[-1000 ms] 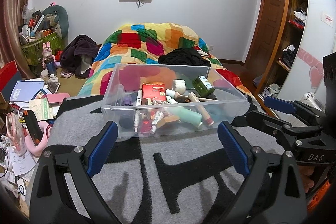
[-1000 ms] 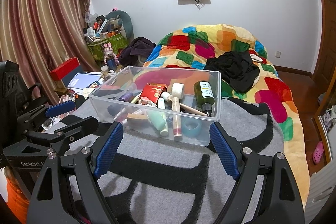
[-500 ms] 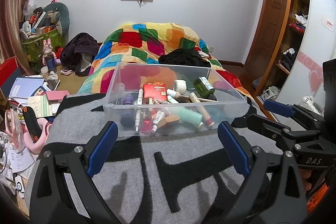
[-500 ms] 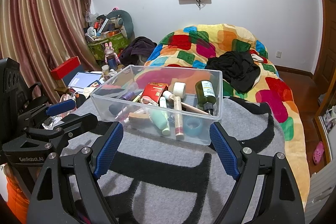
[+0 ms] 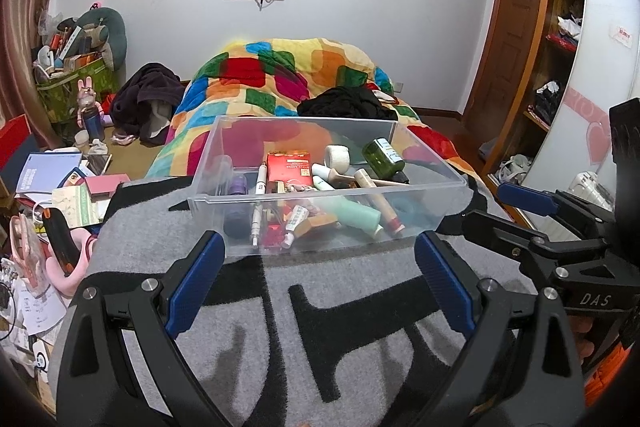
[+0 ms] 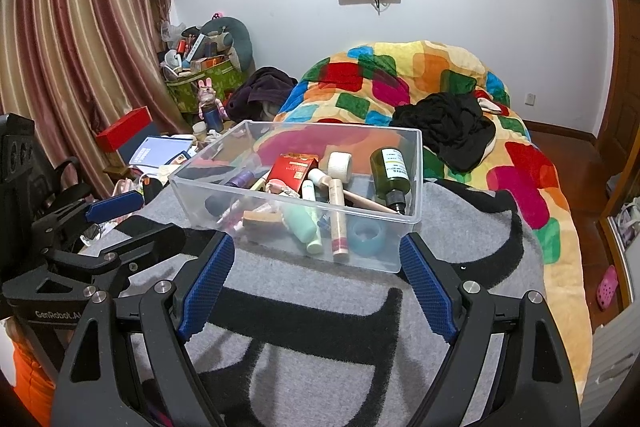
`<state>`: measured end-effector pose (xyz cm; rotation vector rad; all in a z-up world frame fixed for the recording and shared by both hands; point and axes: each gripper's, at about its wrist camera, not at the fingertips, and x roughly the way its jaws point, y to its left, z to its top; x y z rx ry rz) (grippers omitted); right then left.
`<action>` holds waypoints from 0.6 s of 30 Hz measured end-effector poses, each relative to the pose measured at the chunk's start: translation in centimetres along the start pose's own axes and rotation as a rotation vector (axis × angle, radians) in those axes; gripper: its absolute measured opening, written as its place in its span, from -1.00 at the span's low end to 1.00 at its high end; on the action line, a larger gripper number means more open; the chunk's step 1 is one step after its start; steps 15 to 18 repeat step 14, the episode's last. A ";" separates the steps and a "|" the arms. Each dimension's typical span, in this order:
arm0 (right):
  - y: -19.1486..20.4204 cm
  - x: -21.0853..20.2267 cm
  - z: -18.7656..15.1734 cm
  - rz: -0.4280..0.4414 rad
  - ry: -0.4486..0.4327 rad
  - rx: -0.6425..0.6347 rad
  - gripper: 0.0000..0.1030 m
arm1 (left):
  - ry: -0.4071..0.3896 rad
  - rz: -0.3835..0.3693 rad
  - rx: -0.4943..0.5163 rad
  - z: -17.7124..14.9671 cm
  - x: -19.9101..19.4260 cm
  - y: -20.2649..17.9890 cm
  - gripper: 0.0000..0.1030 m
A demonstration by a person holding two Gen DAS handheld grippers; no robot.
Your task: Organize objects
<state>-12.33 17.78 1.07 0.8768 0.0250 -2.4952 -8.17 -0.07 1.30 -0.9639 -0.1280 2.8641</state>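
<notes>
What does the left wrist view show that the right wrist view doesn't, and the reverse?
Only the left wrist view shows the wooden shelf unit and the brown wooden door. Only the right wrist view shows the striped pink curtains and a pink slipper on the floor. Both show the clear plastic bin of toiletries on the grey-and-black blanket, with the open left gripper and the open right gripper short of it.

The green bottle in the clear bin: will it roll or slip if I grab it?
The green bottle lies on its side, so it probably rolls when nudged. It looks like smooth, round glass: likely slippery, fairly heavy and breakable. It rests against a wooden stick, which may shift with it.
</notes>
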 end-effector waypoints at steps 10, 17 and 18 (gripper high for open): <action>0.0 0.1 -0.2 -0.002 0.007 0.001 0.61 | -0.008 -0.001 0.005 -0.1 -0.2 -0.1 0.88; 0.1 0.1 -0.3 -0.002 0.010 -0.002 0.61 | -0.010 -0.002 0.020 -0.1 -0.4 -0.4 0.88; 0.1 0.1 -0.3 -0.002 0.010 -0.002 0.61 | -0.010 -0.002 0.020 -0.1 -0.4 -0.4 0.88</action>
